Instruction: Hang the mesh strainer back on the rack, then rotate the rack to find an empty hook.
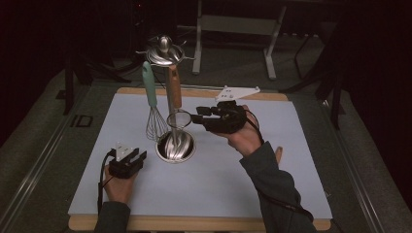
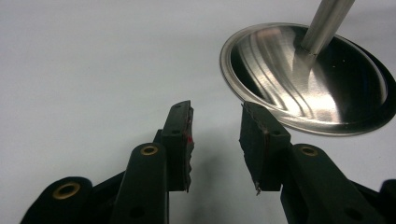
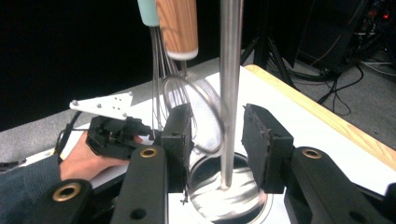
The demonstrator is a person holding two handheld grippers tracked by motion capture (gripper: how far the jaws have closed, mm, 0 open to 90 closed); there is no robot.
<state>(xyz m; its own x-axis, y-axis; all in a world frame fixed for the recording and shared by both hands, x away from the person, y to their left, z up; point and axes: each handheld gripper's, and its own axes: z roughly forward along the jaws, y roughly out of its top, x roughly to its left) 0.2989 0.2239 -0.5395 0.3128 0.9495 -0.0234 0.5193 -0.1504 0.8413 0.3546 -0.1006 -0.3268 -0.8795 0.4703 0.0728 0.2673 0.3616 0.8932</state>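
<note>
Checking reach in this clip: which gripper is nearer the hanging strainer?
Right. The right gripper is raised with its open jaws level at the strainer, its ring just beyond their tips. The left gripper rests low on the mat, beside the stand's round base, well below the strainer.

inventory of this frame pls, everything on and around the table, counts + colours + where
utensil stand: 1, shiny steel; round base on the mat, centre-left, upright pole, hook ring on top
whisk: 1, mint-green handle, steel wires; hangs from the stand, left of the pole
strainer: 1, wooden handle, round wire-mesh head; hangs from the stand beside the whisk
mat: 1, pale grey-white; covers most of the table top
table: 1, light wood; edge shows around the mat
metal frame: 1, grey; on the floor behind the table
left tongs: 1, black; low on the mat, left of the stand base, open, nothing between them
right tongs: 1, black; open, at the strainer head, either side of the pole
hands: 2, dark sleeves, entering from the bottom edge
</note>
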